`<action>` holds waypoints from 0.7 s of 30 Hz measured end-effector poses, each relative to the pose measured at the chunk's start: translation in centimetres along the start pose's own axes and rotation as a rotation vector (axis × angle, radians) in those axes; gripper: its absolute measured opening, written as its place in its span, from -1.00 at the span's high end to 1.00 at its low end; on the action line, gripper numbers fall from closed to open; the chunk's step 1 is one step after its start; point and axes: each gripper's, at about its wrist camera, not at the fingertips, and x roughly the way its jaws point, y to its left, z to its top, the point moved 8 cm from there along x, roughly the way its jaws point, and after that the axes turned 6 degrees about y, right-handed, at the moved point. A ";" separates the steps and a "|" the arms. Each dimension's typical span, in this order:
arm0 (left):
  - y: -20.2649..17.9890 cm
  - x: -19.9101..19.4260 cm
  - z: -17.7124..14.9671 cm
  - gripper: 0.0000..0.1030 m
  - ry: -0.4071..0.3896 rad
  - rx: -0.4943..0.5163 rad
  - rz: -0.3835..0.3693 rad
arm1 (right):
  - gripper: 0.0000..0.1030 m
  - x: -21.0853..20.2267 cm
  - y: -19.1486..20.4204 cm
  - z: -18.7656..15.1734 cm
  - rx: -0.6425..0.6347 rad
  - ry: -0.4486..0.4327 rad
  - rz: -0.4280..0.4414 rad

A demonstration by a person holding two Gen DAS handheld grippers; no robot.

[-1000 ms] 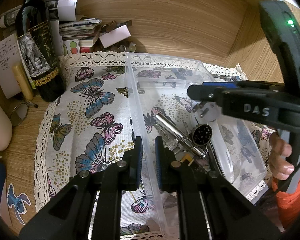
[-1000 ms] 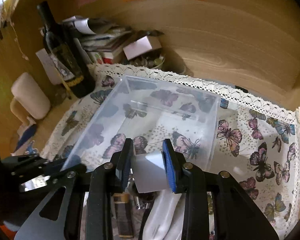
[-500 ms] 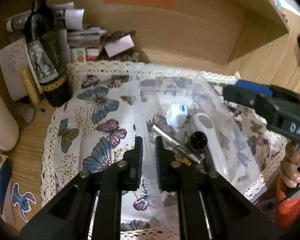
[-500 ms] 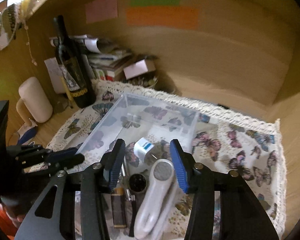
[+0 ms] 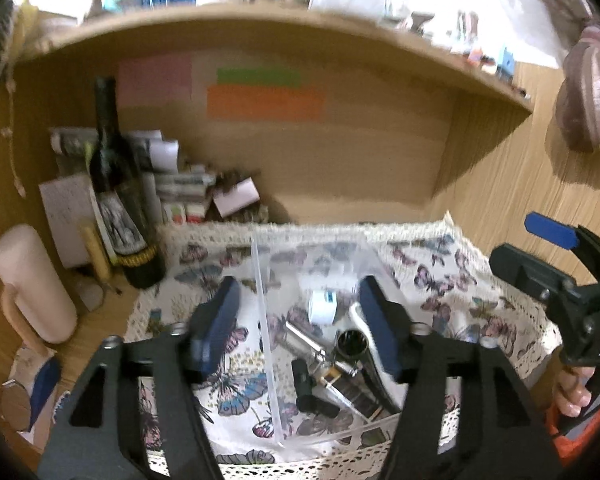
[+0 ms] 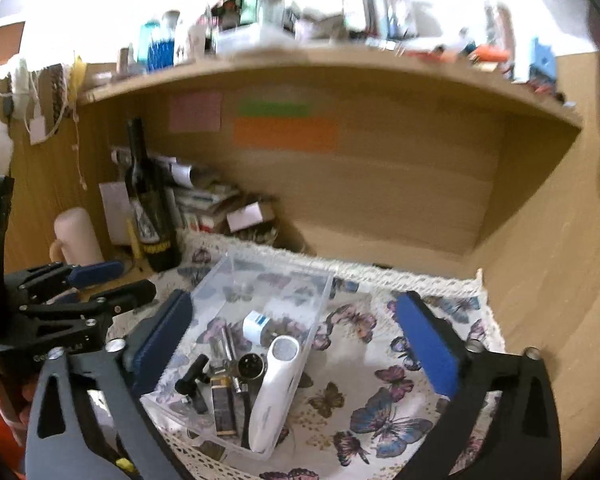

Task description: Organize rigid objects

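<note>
A clear plastic box [image 6: 320, 280] [image 5: 265, 320] sits on a butterfly-print cloth [image 6: 384, 408]. In it lie a white-and-blue plug adapter [image 6: 256, 326] [image 5: 323, 306], a long white device [image 6: 274, 388], a silver tube [image 5: 304, 342], a round black part [image 6: 251, 366] and a black-and-gold lighter [image 6: 224, 410]. My left gripper [image 5: 300, 328] is open and empty, raised above the box's near left wall. My right gripper [image 6: 296, 344] is open wide and empty, raised above the box. Each gripper shows in the other's view, the left [image 6: 96, 284] and the right [image 5: 540, 252].
A dark wine bottle [image 6: 150, 216] [image 5: 120, 196], a pink mug [image 5: 32, 284], stacked papers and small boxes [image 6: 216, 208] stand at the back left of the wooden alcove. A cluttered shelf [image 6: 320, 64] runs overhead. The cloth's lace edge [image 6: 420, 280] ends near the right wall.
My right gripper opened and dropped the white plug adapter into the box, then rose and opened wider. My left gripper let go of the box wall, opened and pulled back upward.
</note>
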 end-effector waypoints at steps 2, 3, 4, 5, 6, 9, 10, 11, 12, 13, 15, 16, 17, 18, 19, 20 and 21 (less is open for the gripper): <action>-0.3 -1.2 0.4 -0.48 -0.046 0.008 0.015 | -1.00 -0.6 0.1 0.0 -0.001 -0.019 -0.001; -0.6 -1.8 0.6 -0.57 -0.071 0.015 0.027 | -1.00 -0.9 0.1 -0.1 -0.002 -0.025 0.001; -0.8 -2.4 0.8 -0.65 -0.095 0.024 0.038 | -1.00 -1.2 0.1 -0.1 -0.001 -0.032 0.001; -1.1 -3.0 0.9 -0.73 -0.117 0.035 0.048 | -1.00 -1.4 0.2 -0.2 -0.001 -0.039 0.000; -1.3 -3.3 1.0 -0.76 -0.131 0.042 0.052 | -1.00 -1.7 0.2 -0.2 -0.001 -0.047 -0.002; -2.0 -4.3 1.1 -0.81 -0.159 0.058 0.055 | -1.00 -2.6 0.2 -0.4 0.000 -0.062 0.000; -2.2 -4.4 1.1 -0.81 -0.164 0.062 0.058 | -1.00 -2.7 0.2 -0.4 0.000 -0.065 0.002; -2.3 -4.4 1.1 -0.81 -0.165 0.065 0.056 | -1.00 -2.9 0.2 -0.4 0.000 -0.067 0.002; -2.4 -4.4 1.0 -0.81 -0.162 0.066 0.055 | -1.00 -3.0 0.2 -0.5 0.000 -0.069 0.002; -2.5 -4.3 1.0 -0.81 -0.159 0.065 0.053 | -1.00 -3.2 0.1 -0.5 -0.001 -0.072 0.002; -2.5 -4.3 0.9 -0.81 -0.156 0.062 0.050 | -1.00 -3.5 0.1 -0.6 0.000 -0.077 -0.002; -2.6 -4.3 0.8 -0.81 -0.156 0.060 0.051 | -1.00 -3.5 0.1 -0.6 0.000 -0.079 -0.006; -2.6 -4.3 0.9 -0.81 -0.156 0.058 0.051 | -1.00 -3.6 0.1 -0.7 0.002 -0.080 -0.009; -2.5 -4.3 0.9 -0.81 -0.157 0.056 0.050 | -1.00 -3.6 0.0 -0.8 0.005 -0.079 -0.010; -2.6 -4.3 0.9 -0.81 -0.158 0.057 0.050 | -1.00 -3.6 0.0 -0.8 0.009 -0.077 -0.009; -2.6 -4.4 0.9 -0.81 -0.159 0.057 0.051 | -1.00 -3.6 -0.1 -0.8 0.012 -0.076 -0.008; -2.7 -4.4 0.9 -0.81 -0.160 0.057 0.051 | -1.00 -3.5 -0.2 -0.9 0.015 -0.075 -0.007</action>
